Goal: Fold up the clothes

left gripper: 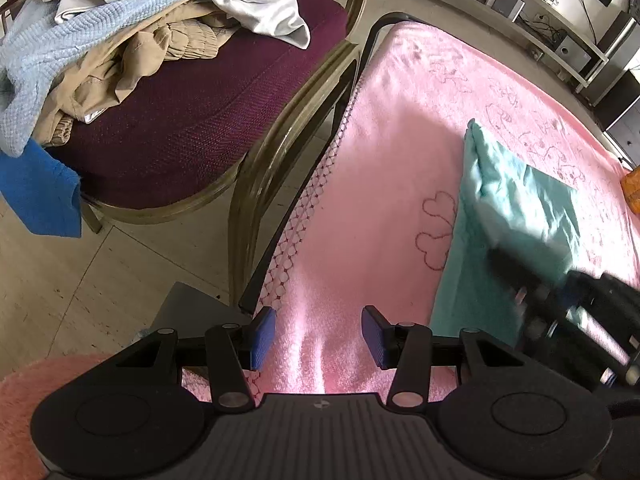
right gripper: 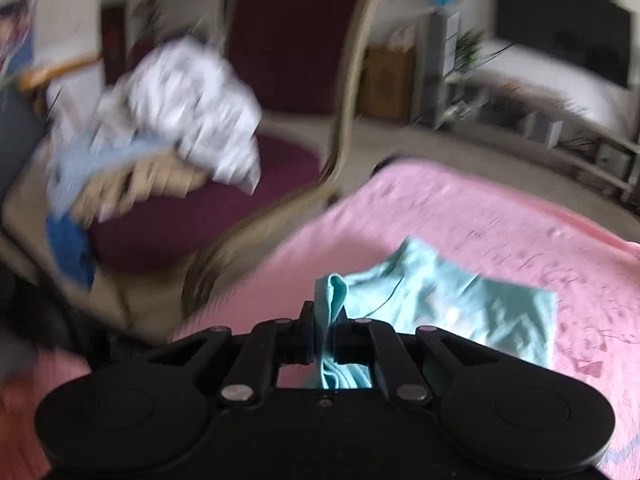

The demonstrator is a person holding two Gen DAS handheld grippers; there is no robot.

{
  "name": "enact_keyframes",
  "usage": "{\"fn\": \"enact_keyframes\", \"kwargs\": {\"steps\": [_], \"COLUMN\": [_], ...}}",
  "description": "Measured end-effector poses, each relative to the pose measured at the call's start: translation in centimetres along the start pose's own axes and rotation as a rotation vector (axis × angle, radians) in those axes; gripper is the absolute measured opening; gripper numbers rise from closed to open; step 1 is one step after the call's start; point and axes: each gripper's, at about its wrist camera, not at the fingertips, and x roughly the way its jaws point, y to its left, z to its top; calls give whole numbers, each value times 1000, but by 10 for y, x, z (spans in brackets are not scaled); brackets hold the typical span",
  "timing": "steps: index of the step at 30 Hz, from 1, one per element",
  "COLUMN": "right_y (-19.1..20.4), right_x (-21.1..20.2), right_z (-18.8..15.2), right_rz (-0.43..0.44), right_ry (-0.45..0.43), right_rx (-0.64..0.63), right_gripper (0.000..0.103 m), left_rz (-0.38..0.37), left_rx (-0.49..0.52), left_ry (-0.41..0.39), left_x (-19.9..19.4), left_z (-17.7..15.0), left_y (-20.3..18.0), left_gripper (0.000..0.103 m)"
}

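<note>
A teal garment [left gripper: 512,208] lies partly folded on the pink blanket [left gripper: 400,120], at the right in the left wrist view. My right gripper [right gripper: 326,332] is shut on a bunched edge of the teal garment [right gripper: 460,304], and a fold of cloth stands up between its jaws. That same gripper shows as a dark blur [left gripper: 560,304] at the garment's near edge. My left gripper [left gripper: 318,336] hangs open over bare pink blanket to the left of the garment, its blue pads [left gripper: 262,338] holding nothing.
A maroon chair [left gripper: 180,120] with a brass-coloured frame stands left of the blanket, bearing a pile of clothes [left gripper: 100,40]: white, light blue, beige and bright blue. Tiled floor lies below it. Shelving with electronics [left gripper: 560,40] runs behind the blanket.
</note>
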Motion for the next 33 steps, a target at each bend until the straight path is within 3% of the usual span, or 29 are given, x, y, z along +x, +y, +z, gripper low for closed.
{"fn": "enact_keyframes", "kwargs": {"steps": [4, 8, 11, 15, 16, 17, 20, 22, 26, 29, 33], "right_y": [-10, -54, -96, -135, -139, -140, -136, -126, -112, -106, -109], "right_x": [-16, -54, -84, -102, -100, -94, -74, -59, -34, -42, -67], "right_z": [-3, -3, -9, -26, -31, -36, -47, -51, -62, -69, -73], "right_rz": [99, 133, 107, 8, -19, -20, 11, 9, 1, -14, -33], "right_ry": [81, 147, 188, 203, 213, 224, 247, 257, 326, 353, 388], "right_rx": [10, 172, 323, 402, 405, 410, 417, 386, 315, 265, 222], "right_gripper": [29, 31, 35, 35, 29, 21, 21, 21, 21, 21, 25], "left_rz": [-8, -38, -101, -181, -195, -209, -251, -216, -108, -70, -66], "left_rx": [0, 35, 104, 249, 281, 308, 380, 436, 540, 612, 607], "left_ry": [-18, -56, -88, -98, -104, -111, -130, -117, -19, 24, 34], "left_x": [-2, -7, -13, -17, -16, -14, -9, 2, 24, 22, 9], "left_z": [0, -1, -4, -14, -16, -17, -20, -25, -39, -52, -59], "left_y": [0, -7, -23, -52, -62, -74, -103, -116, -124, -121, -110], "left_gripper": [45, 39, 35, 34, 34, 33, 34, 33, 33, 33, 32]}}
